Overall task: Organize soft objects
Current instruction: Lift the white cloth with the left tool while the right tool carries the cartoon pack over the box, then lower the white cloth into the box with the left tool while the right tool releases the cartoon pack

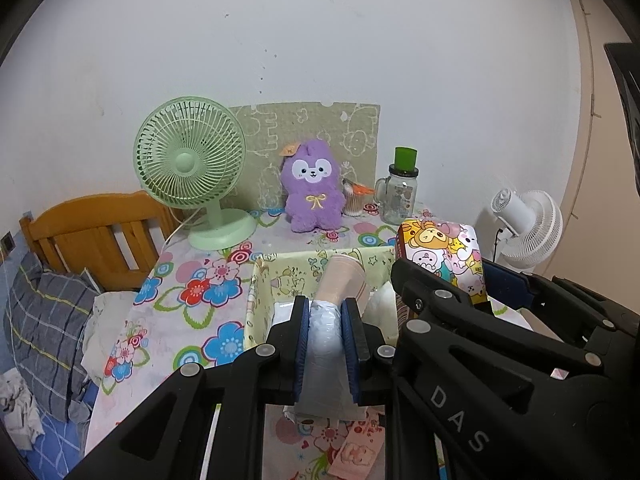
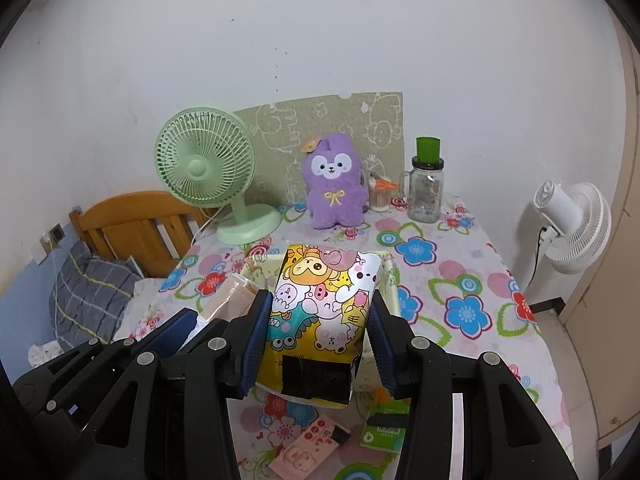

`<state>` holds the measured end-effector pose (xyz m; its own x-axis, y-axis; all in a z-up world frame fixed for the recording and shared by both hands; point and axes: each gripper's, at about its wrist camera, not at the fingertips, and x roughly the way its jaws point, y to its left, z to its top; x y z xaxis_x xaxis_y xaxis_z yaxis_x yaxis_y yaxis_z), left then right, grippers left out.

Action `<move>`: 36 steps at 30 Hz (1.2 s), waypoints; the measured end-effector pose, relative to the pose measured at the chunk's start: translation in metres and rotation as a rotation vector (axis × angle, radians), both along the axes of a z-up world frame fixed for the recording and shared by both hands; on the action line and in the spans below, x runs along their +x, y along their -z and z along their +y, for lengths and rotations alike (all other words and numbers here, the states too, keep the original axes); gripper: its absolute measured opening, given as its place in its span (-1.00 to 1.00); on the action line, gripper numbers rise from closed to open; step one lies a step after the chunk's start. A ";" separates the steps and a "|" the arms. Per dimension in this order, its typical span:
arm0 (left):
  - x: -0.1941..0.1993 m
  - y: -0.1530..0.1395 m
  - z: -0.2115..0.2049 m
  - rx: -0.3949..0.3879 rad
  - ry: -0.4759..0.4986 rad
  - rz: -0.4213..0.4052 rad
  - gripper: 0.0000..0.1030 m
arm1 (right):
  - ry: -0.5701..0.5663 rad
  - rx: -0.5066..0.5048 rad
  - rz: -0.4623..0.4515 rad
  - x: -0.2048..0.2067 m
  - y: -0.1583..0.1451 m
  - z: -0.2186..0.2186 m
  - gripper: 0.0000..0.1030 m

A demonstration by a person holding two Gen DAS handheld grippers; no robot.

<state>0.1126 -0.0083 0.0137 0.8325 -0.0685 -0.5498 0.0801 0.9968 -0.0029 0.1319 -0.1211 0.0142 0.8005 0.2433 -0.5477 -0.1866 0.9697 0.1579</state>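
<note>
My left gripper point(image 1: 326, 312) is shut on a clear plastic sleeve of pink paper cups point(image 1: 342, 276), which tilts up and to the right above a pale yellow fabric basket point(image 1: 256, 280). In the right wrist view my right gripper point(image 2: 320, 304) is shut on a soft pack with a cartoon animal print point(image 2: 324, 300), held above the same basket point(image 2: 390, 276). The pack point(image 1: 440, 252) also shows at the right of the left wrist view. A purple plush bunny point(image 1: 312, 188) point(image 2: 336, 184) sits upright at the back of the table.
A green desk fan point(image 1: 188, 168) stands back left. A glass mug jar with a green lid point(image 1: 400, 192) and a cotton swab tub point(image 1: 354, 200) stand back right. A white fan point(image 2: 572, 224) is beyond the table. A wooden bed frame point(image 1: 92, 232) lies left. Small packets point(image 2: 304, 448) lie near the front edge.
</note>
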 end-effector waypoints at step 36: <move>0.091 0.033 0.001 0.001 -0.020 0.041 -0.69 | -0.018 0.008 0.070 0.095 0.035 0.005 -0.03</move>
<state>0.2032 -0.0071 -0.0194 0.8104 -0.0515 -0.5836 0.0600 0.9982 -0.0047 0.2265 -0.1156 -0.0208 0.7559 0.2624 -0.5998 -0.1927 0.9648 0.1792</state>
